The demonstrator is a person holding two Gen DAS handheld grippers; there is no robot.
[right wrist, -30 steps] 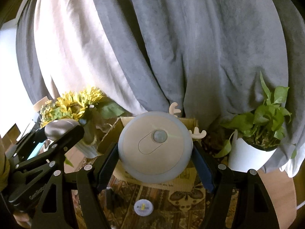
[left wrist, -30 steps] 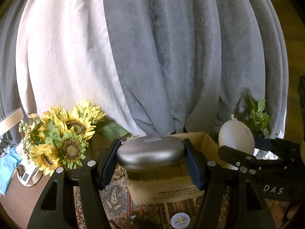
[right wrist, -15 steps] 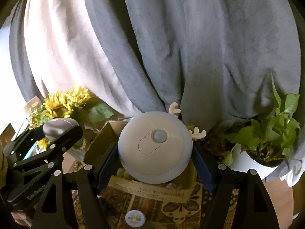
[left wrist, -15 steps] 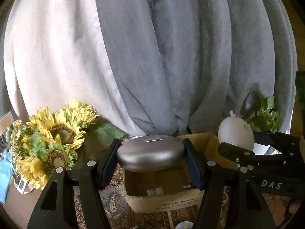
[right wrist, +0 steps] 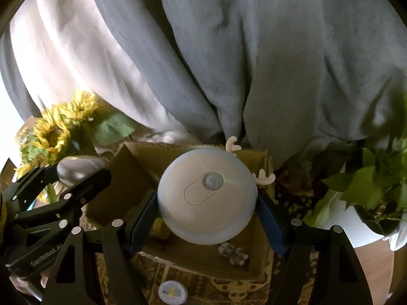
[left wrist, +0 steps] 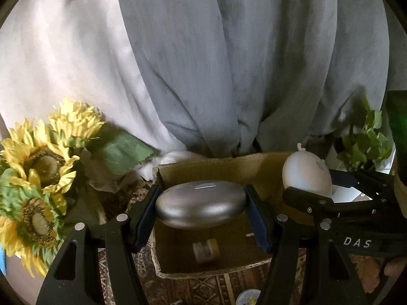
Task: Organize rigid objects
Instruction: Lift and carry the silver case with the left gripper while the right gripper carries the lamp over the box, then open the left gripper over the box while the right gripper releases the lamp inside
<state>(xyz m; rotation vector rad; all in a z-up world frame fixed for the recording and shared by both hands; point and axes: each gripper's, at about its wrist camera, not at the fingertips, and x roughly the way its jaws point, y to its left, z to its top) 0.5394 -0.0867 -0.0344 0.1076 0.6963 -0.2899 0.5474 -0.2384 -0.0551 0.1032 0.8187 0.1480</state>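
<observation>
My left gripper (left wrist: 201,207) is shut on a smooth grey oval case (left wrist: 201,204) and holds it over the open cardboard box (left wrist: 229,170). My right gripper (right wrist: 206,200) is shut on a round white night light with antlers (right wrist: 206,198), also held over the box (right wrist: 122,172). The night light shows edge-on in the left wrist view (left wrist: 306,175); the grey case shows in the right wrist view (right wrist: 76,169). A small jar (left wrist: 206,250) lies on the box floor, and a small patterned object (right wrist: 232,253) too.
Sunflowers (left wrist: 38,167) stand left of the box. A potted green plant in a white pot (right wrist: 356,218) stands to its right. Grey and white curtains (left wrist: 203,63) hang behind. A patterned rug (right wrist: 203,289) with a small round disc (right wrist: 173,292) lies in front.
Both grippers have moved forward with their objects and now hang above the box opening. The box inside and its contents have come into view.
</observation>
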